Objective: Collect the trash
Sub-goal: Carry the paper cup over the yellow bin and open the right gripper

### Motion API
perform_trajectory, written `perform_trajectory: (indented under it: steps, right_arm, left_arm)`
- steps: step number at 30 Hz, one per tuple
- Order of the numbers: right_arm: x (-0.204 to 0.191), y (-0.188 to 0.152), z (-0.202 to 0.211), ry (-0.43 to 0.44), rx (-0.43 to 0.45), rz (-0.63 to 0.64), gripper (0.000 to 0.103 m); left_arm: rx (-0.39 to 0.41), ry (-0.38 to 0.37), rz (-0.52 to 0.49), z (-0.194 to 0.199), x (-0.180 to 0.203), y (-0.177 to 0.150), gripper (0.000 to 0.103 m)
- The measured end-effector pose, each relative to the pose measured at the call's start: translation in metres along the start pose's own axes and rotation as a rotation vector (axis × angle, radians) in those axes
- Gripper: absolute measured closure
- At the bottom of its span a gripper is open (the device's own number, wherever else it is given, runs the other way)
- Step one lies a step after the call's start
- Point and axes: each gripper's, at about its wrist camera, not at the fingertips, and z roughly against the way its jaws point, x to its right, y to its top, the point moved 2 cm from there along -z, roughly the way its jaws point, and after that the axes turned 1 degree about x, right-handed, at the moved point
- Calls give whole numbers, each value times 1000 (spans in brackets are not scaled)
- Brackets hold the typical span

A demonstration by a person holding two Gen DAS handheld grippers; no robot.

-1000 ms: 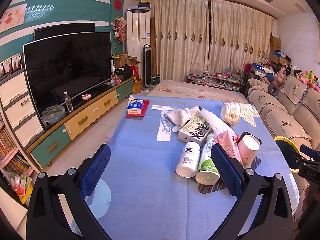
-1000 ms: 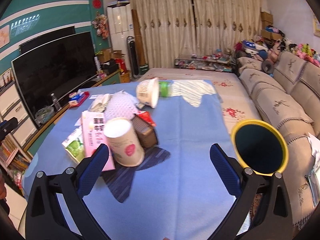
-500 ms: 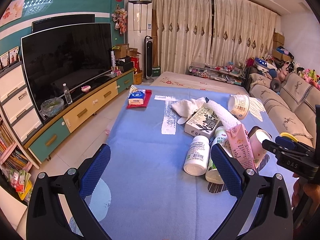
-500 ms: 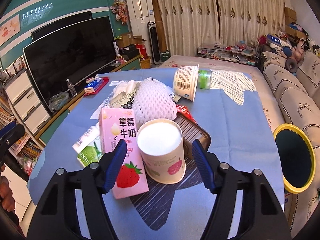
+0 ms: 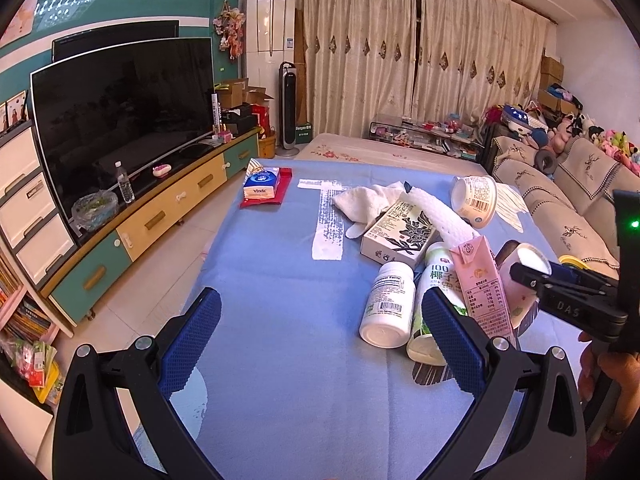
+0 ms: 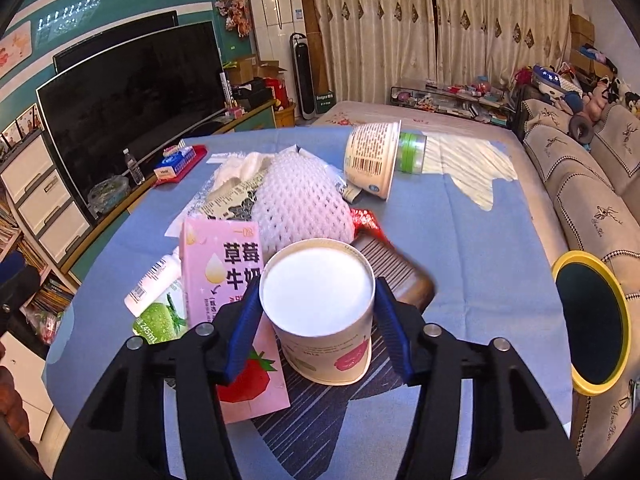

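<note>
A white paper cup [image 6: 320, 304] with a pink print stands upright on the blue tablecloth [image 5: 280, 380], in a pile of trash. My right gripper [image 6: 316, 300] has the cup between its jaws, which are closing; both blue pads touch its rim. The same gripper [image 5: 560, 284] shows at the right of the left wrist view. Beside the cup stands a pink strawberry milk carton [image 6: 222, 272]. A white pill bottle [image 5: 386, 304] and a green drink bottle [image 5: 436, 292] lie next to it. My left gripper [image 5: 320, 300] hangs open over bare cloth, with nothing between its fingers.
Behind the cup lie a white foam net [image 6: 300, 204], a patterned box [image 5: 400, 228], a tipped paper tub [image 6: 372, 160] and a brown ribbed case [image 6: 400, 276]. A yellow-rimmed bin [image 6: 588, 316] sits by the sofa at right. A tissue pack [image 5: 262, 186] lies far left.
My right gripper swung left from the open cloth to the paper cup and narrowed its jaws around it. The left gripper came slightly lower and nearer the table.
</note>
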Motion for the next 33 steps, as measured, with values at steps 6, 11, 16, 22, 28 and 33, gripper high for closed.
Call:
perform_trajectory:
  steps: [6, 11, 16, 22, 28, 33]
  right_arm:
    - [8, 19, 37, 51, 79, -32, 50]
    - [38, 39, 75, 103, 160, -101, 50]
    - [121, 49, 94, -73, 216, -221, 50]
    - [244, 22, 58, -399, 116, -366, 50]
    - [313, -29, -12, -488, -105, -440, 49]
    - [340, -62, -48, -505, -221, -495, 49]
  left_arm:
    - [-5, -12, -9, -4, 6, 1, 4]
    - [-9, -26, -26, -6, 15, 2, 4]
    - [-9, -46, -43, -7, 26, 2, 4]
    - [-17, -66, -67, -10, 43, 4, 4]
    - [-35, -76, -94, -17, 64, 6, 4]
    - [-55, -82, -125, -24, 79, 6, 4]
